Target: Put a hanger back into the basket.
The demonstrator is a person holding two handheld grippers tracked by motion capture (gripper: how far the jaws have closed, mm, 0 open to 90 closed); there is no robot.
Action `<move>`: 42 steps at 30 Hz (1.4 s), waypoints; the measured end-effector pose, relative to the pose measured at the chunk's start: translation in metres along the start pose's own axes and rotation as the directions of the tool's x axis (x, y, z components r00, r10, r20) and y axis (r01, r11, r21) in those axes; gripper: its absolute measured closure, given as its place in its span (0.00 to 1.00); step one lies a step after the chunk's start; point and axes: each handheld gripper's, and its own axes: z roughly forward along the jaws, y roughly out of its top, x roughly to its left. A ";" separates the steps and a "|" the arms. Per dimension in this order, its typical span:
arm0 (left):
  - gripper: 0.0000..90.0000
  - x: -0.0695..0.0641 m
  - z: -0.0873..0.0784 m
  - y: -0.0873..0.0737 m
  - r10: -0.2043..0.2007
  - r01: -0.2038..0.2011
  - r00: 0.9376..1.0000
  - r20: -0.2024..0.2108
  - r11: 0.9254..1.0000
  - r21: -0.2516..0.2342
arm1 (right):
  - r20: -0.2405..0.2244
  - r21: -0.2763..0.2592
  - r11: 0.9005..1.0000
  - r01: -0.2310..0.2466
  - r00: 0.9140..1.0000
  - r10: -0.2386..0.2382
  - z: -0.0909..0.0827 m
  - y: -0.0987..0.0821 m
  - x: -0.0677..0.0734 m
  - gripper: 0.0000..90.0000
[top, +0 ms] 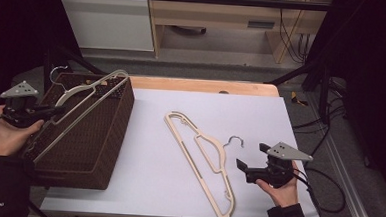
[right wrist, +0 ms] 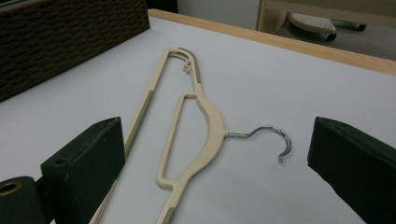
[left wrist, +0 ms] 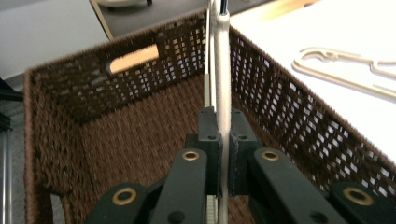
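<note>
A cream hanger [top: 83, 103] slants over the brown woven basket [top: 109, 149] at the table's left, its metal hook [top: 56, 72] past the far rim. My left gripper [top: 55, 112] is shut on its bar; in the left gripper view the bar [left wrist: 220, 70] runs up from between the black pads [left wrist: 236, 154] above the basket's inside [left wrist: 140, 135]. A second cream hanger [top: 203, 159] lies flat on the white tabletop, hook [top: 235, 139] toward the right. My right gripper [top: 251, 155] hovers open just right of that hook; the hanger [right wrist: 187, 130] and hook [right wrist: 275, 137] lie ahead of its spread jaws.
The white table surface [top: 177, 188] has a wooden strip [top: 202, 85] along its far edge. A cable [top: 327, 190] trails from the right gripper over the right edge. Shelving and cabinets [top: 215, 19] stand beyond the table.
</note>
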 end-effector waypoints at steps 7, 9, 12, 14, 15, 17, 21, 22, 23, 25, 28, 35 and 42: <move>0.96 0.001 0.013 -0.011 -0.036 0.035 0.999 0.013 0.999 0.040 | -0.003 0.013 1.000 0.005 1.000 -0.005 0.002 -0.001 0.001 0.05; 0.95 -0.001 0.022 -0.015 -0.043 0.042 0.999 0.007 0.997 0.059 | -0.001 0.015 1.000 0.004 1.000 -0.004 0.003 -0.001 0.001 0.05; 0.95 -0.001 0.035 -0.024 -0.070 0.069 0.998 0.000 0.994 0.089 | -0.009 0.017 1.000 0.007 1.000 -0.007 0.004 -0.001 0.001 0.05; 0.95 0.000 0.041 -0.030 -0.094 0.094 0.996 0.001 0.990 0.108 | -0.005 0.020 1.000 0.001 1.000 -0.001 0.004 -0.001 0.002 0.05; 0.94 0.000 0.041 -0.030 -0.094 0.094 0.996 0.001 0.990 0.108 | -0.004 0.019 1.000 0.005 1.000 -0.005 0.005 -0.002 0.002 0.05; 0.94 0.002 0.048 -0.036 -0.123 0.124 0.992 -0.014 0.984 0.128 | -0.005 0.021 1.000 0.003 1.000 -0.003 0.006 -0.002 0.002 0.05; 0.92 0.007 0.049 -0.041 -0.174 0.181 0.983 -0.062 0.972 0.147 | -0.007 0.030 1.000 0.006 1.000 -0.005 0.008 -0.003 0.003 0.05; 0.91 0.008 0.049 -0.042 -0.174 0.186 0.981 -0.082 0.970 0.158 | -0.007 0.031 0.999 0.006 1.000 -0.006 0.008 -0.003 0.003 0.05; 0.90 0.009 0.050 -0.043 -0.184 0.198 0.978 -0.094 0.967 0.162 | -0.012 0.034 0.999 0.004 1.000 -0.004 0.009 -0.003 0.004 0.05; 0.87 0.010 0.049 -0.044 -0.195 0.209 0.975 -0.103 0.966 0.154 | -0.009 0.034 0.999 0.009 1.000 -0.009 0.009 -0.003 0.004 0.05; 0.81 0.014 0.036 -0.046 -0.238 0.253 0.961 -0.140 0.961 0.107 | -0.012 0.039 0.999 0.007 1.000 -0.006 0.011 -0.003 0.004 0.05; 0.65 0.004 0.004 -0.042 -0.253 0.250 0.958 -0.136 0.967 -0.036 | -0.015 0.039 0.999 0.004 1.000 -0.004 0.012 -0.004 0.005 0.05; 0.46 -0.032 -0.017 -0.026 -0.199 0.182 0.977 -0.080 0.967 -0.178 | -0.005 0.041 0.999 0.000 1.000 0.000 0.012 -0.003 0.005 0.05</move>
